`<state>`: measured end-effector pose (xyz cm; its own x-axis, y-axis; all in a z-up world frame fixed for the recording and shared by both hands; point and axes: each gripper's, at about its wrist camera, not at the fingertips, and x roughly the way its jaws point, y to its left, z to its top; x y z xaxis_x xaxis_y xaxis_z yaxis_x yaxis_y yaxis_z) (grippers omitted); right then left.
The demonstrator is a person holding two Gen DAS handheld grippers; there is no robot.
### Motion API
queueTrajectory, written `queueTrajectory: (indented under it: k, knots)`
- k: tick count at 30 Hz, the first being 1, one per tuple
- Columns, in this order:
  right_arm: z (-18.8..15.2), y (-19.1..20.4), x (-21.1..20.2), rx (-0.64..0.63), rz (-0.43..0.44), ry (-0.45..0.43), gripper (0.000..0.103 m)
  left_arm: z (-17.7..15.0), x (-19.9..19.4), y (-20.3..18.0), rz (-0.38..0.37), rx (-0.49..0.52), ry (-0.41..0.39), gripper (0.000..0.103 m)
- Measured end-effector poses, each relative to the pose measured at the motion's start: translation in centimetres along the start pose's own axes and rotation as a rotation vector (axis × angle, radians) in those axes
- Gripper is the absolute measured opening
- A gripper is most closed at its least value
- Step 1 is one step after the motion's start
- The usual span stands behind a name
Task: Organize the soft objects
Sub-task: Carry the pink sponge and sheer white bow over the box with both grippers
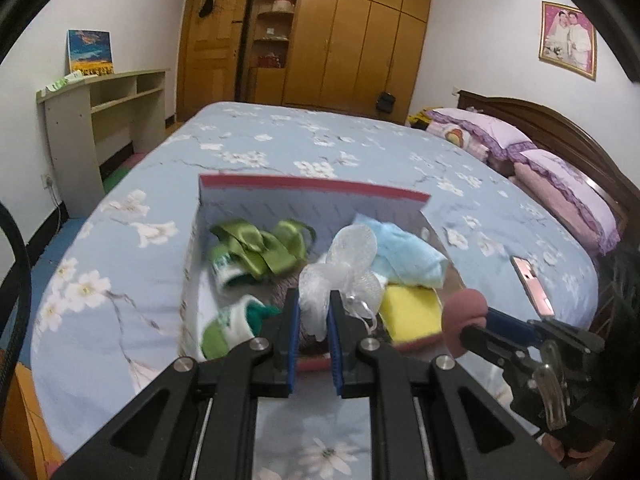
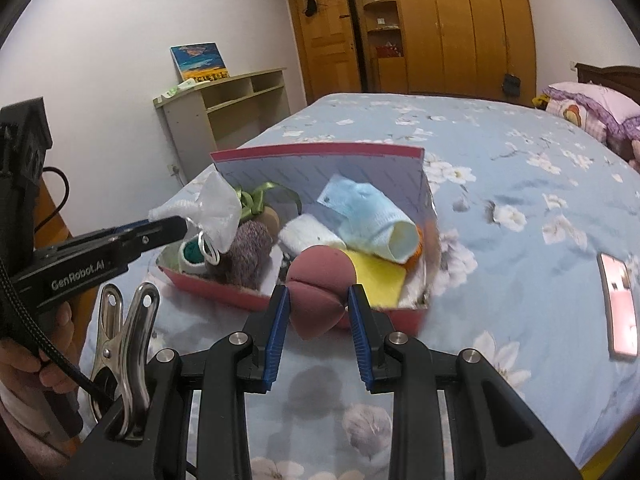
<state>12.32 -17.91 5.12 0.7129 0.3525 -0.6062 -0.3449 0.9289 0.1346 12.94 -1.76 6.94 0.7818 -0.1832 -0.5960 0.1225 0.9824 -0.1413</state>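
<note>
Floral bed (image 1: 280, 136), left gripper (image 1: 313, 312) pinching mesh pouch (image 1: 344, 276) above box (image 1: 312, 188)

Bed (image 2: 500, 168) with box (image 2: 320, 151), phone (image 2: 619, 304)

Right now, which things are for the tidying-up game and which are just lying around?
For the job:
red cardboard box
white mesh pouch, in the left hand-held gripper
round dusty-pink sponge, in the right hand-held gripper
green satin ribbon
pale blue cloth
yellow sponge

Just lying about:
pink phone
purple frilled pillows
</note>
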Motion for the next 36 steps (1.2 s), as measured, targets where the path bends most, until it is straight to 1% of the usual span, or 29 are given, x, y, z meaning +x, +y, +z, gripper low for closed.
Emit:
queueTrajectory:
  k: [6,11,18,28,32,36]
  knots:
    - [1.9,0.7,1.1,-0.026,-0.008,-0.013,0.031,1.7,1.3,0.6,0.031,0.002,-0.013,0.013]
    - [3.6,1.3,2.7,-0.05,-0.006,-0.022,0.031,2.8,3.2,0.9,0.061,0.007,-0.015,0.013]
    - [5.5,1.5,5.8,-0.07,-0.016,-0.019,0.031,3.6,6.4,1.8,0.077,-0.014,0.007,0.013]
    - [6.0,0.5,10.0,-0.065,-0.033,0.025,0.031,3.6,10.2,2.5,0.093,-0.024,0.053,0.014]
    - [5.7,0.2,11.2,-0.062,-0.043,0.039,0.031,3.2,11.4,2.7,0.099,-0.027,0.073,0.014]
    - [5.4,-0.1,11.9,-0.057,-0.046,0.05,0.031,3.1,11.9,2.8,0.104,-0.022,0.074,0.014]
